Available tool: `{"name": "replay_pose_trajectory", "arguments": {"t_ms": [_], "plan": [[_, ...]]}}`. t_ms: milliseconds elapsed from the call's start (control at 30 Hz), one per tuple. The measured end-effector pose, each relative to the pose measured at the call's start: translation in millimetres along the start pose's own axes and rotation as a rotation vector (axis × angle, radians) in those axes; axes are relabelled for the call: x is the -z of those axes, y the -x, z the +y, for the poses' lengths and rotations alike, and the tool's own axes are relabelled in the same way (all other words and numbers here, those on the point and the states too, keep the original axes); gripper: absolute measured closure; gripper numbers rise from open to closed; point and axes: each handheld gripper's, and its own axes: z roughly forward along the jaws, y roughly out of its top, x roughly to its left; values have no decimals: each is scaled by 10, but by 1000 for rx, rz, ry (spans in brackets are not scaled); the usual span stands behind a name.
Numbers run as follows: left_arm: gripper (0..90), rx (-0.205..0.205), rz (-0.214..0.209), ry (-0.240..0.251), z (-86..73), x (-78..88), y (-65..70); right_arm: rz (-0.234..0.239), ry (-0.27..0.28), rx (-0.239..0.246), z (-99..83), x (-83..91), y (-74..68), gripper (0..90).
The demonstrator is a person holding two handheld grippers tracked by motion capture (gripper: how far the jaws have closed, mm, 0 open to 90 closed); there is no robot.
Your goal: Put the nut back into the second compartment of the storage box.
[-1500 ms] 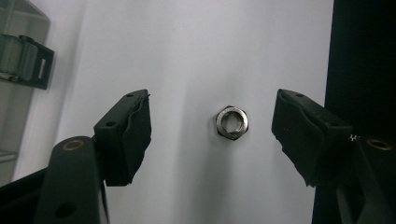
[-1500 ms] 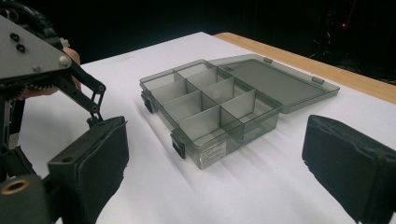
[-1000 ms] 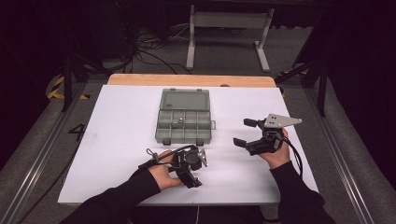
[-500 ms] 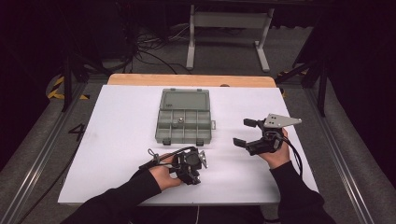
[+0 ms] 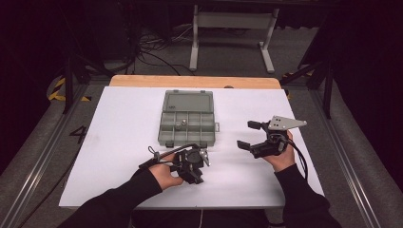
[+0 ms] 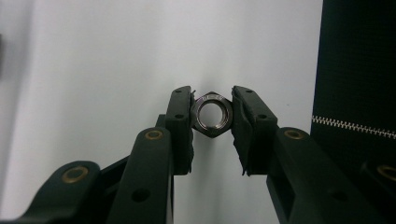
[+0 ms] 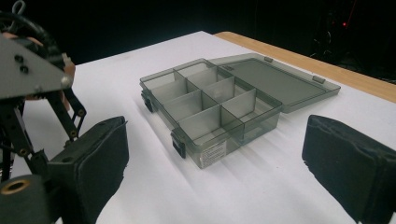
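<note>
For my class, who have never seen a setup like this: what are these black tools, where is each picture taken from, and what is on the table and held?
A person holds a two-jaw hand tool in each hand. One picture looks down from above; the others come from cameras riding on each tool. On the white table lies a grey compartment box with its lid open. The left gripper has just closed its jaws on a metal hex nut, whose flat sides the pads touch. The right gripper is open and holds nothing.
</note>
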Motion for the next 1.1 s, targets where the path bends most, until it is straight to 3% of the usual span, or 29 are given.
{"name": "replay_pose_trajectory", "arguments": {"t_ms": [433,833,1100], "plan": [[698,45,57,43,-18,386,-218,2,-1,0,-2,-4,2,78],[698,86,102,62,-12,624,-421,3,0,2,-2,-2,2,78],[698,134,128,79,2,753,-641,6,4,1,-1,3,3,78]]}}
